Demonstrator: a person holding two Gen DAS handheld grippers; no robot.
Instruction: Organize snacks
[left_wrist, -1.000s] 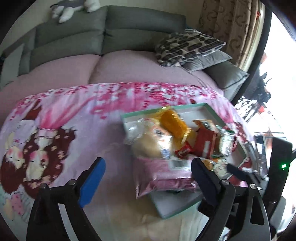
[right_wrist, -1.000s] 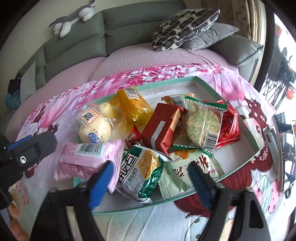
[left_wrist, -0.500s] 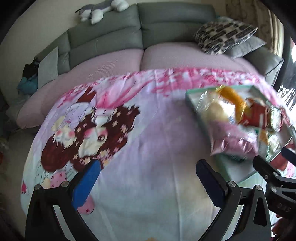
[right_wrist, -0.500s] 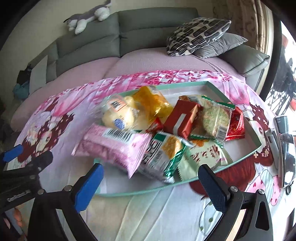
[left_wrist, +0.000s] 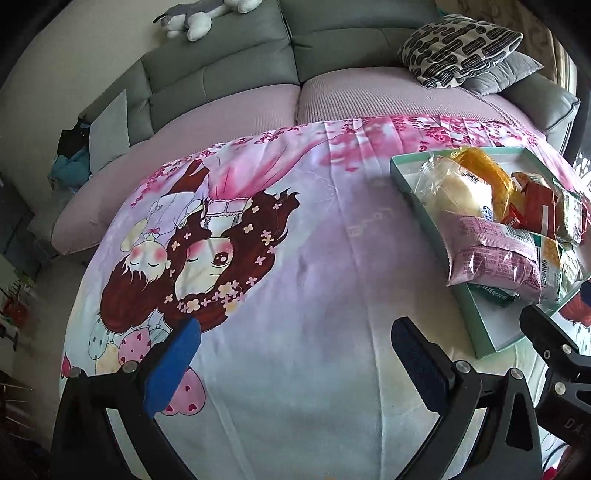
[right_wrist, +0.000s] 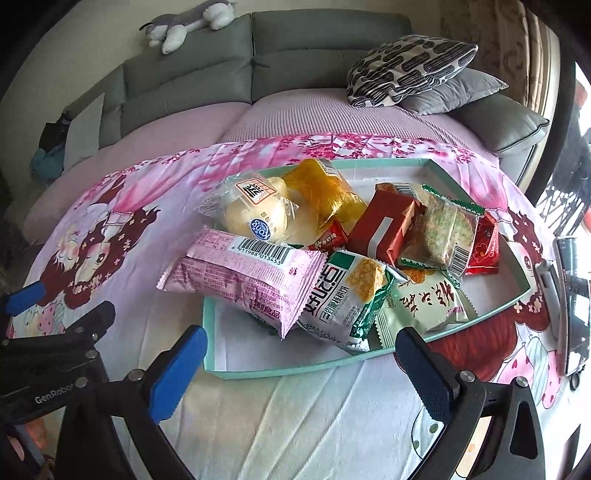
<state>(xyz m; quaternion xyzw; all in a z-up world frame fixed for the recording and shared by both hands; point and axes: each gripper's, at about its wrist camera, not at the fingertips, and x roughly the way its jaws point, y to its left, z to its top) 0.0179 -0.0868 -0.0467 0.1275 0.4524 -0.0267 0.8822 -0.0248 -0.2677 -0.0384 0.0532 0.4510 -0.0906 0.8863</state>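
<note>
A shallow teal tray (right_wrist: 258, 371) (left_wrist: 484, 328) sits on the cartoon-print cloth, piled with several snack packets. A pink packet (right_wrist: 243, 275) (left_wrist: 491, 254) lies across the tray's left rim, beside a clear-wrapped bun (right_wrist: 255, 212) and a green-and-white packet (right_wrist: 343, 295). An orange packet (right_wrist: 325, 188), a red box (right_wrist: 384, 229) and a biscuit pack (right_wrist: 447, 225) lie further back. My right gripper (right_wrist: 299, 373) stands open just in front of the tray with nothing between its fingers. My left gripper (left_wrist: 295, 365) is open over bare cloth, left of the tray.
A grey sofa (right_wrist: 229, 62) with pink seat covers runs along the back, with patterned cushions (right_wrist: 410, 66) at the right and a plush toy (right_wrist: 184, 22) on top. A dark device (right_wrist: 572, 302) lies on the cloth at the far right.
My left gripper swung left away from the tray, which now lies at its view's right edge. My right gripper drew back a little and its fingers spread wider. The pink packet rests on the tray.
</note>
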